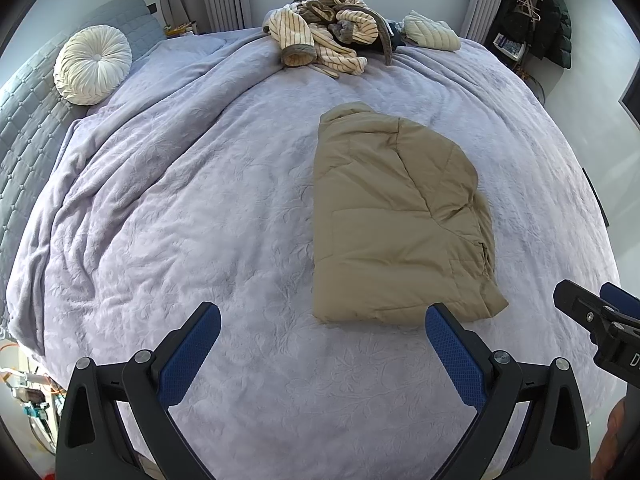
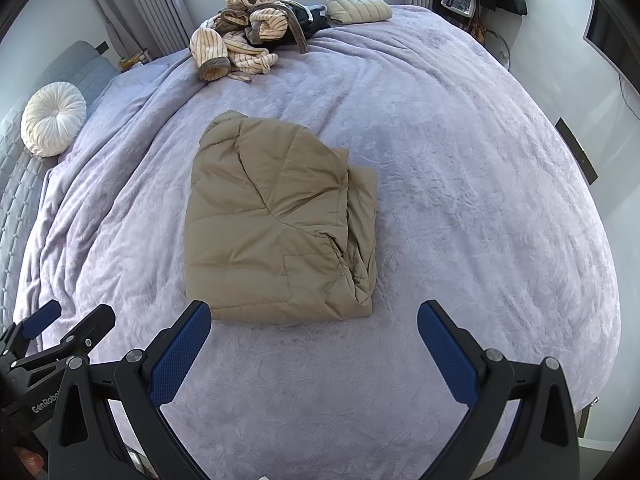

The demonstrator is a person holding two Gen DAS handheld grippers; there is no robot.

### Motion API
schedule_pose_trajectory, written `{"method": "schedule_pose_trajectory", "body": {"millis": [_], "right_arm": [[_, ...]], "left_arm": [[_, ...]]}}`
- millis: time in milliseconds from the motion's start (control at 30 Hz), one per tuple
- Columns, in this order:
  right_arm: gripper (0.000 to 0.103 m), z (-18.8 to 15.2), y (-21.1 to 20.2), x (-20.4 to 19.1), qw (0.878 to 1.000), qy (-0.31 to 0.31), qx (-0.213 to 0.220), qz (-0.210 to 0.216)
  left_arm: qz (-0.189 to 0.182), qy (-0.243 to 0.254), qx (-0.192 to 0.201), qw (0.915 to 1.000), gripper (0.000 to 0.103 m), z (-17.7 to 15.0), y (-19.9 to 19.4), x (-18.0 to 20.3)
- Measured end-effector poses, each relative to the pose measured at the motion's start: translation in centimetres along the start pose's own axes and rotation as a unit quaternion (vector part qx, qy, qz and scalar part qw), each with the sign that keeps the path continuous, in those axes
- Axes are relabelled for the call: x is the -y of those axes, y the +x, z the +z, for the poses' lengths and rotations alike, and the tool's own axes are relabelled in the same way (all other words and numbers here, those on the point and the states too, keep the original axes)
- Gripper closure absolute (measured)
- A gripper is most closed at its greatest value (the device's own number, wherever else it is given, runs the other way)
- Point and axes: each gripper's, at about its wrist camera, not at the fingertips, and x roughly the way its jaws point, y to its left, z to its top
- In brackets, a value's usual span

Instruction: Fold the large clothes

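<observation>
Your left gripper [image 1: 323,330] hangs with its jaws wide apart and nothing between them, blue textured pads facing inward, low over the blanket [image 1: 180,200]. Your right gripper [image 2: 314,326] is spread just as wide and equally empty; each one shows at the edge of the other's view, so they sit side by side at the near edge of the bed.

The jacket [image 2: 276,224] lies just beyond both, folded into a rough rectangle, flat on the blanket and touching neither gripper. It is tan, quilted and puffy, with a doubled layer showing along its right edge and its near hem close to your fingertips.

Bare blanket, lilac and plush with an embossed leaf pattern, spreads to either side of the jacket.

Well beyond, at the far edge, a striped robe [image 1: 324,36] lies in a heap beside a folded pale quilted garment [image 1: 432,34]. A round pleated cushion [image 1: 92,64] leans against the grey headboard [image 1: 24,120] at left.
</observation>
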Motion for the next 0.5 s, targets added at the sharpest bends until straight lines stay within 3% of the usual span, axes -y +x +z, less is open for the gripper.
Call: {"method": "schedule_pose_trajectory", "body": {"millis": [500], "right_arm": [[0.0,0.44,-0.09,0.42,1.0,-0.015,0.002,-0.008]], "left_arm": [[-0.002,0.0,-0.001,1.0,0.001,0.3,0.24,-0.11]]}}
